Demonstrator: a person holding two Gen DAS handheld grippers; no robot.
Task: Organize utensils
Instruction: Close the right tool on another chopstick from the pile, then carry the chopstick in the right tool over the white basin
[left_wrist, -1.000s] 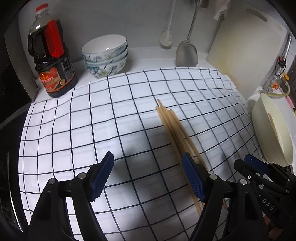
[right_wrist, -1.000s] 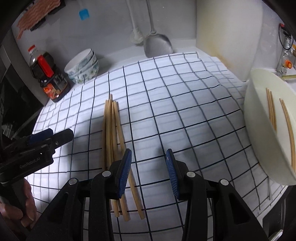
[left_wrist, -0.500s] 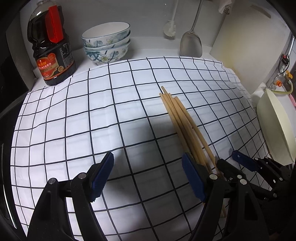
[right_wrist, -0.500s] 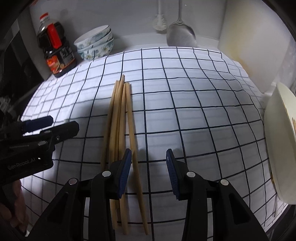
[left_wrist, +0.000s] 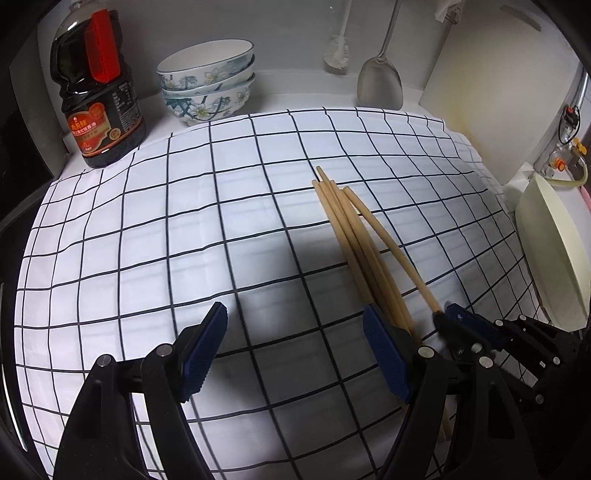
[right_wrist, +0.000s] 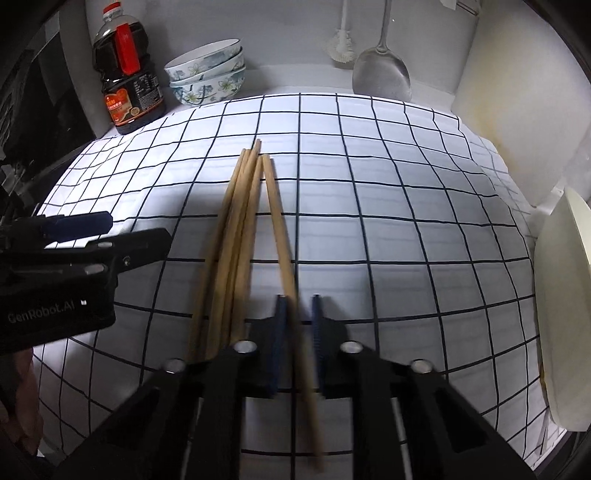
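Since a moment ago, right gripper (right_wrist: 297, 325) lowered over the chopsticks (right_wrist: 236, 236) and clamped on the rightmost stick (right_wrist: 282, 240), splayed from the bundle on the checked cloth (right_wrist: 388, 229). Left gripper (left_wrist: 295, 350) wide open, holding nothing, just left of bundle. Cream basin (left_wrist: 554, 251) at far right.

Pale wooden chopsticks (right_wrist: 236, 236) bunched lengthwise on the checked cloth (right_wrist: 388, 221), rightmost chopstick (right_wrist: 282, 251) splayed slightly apart.
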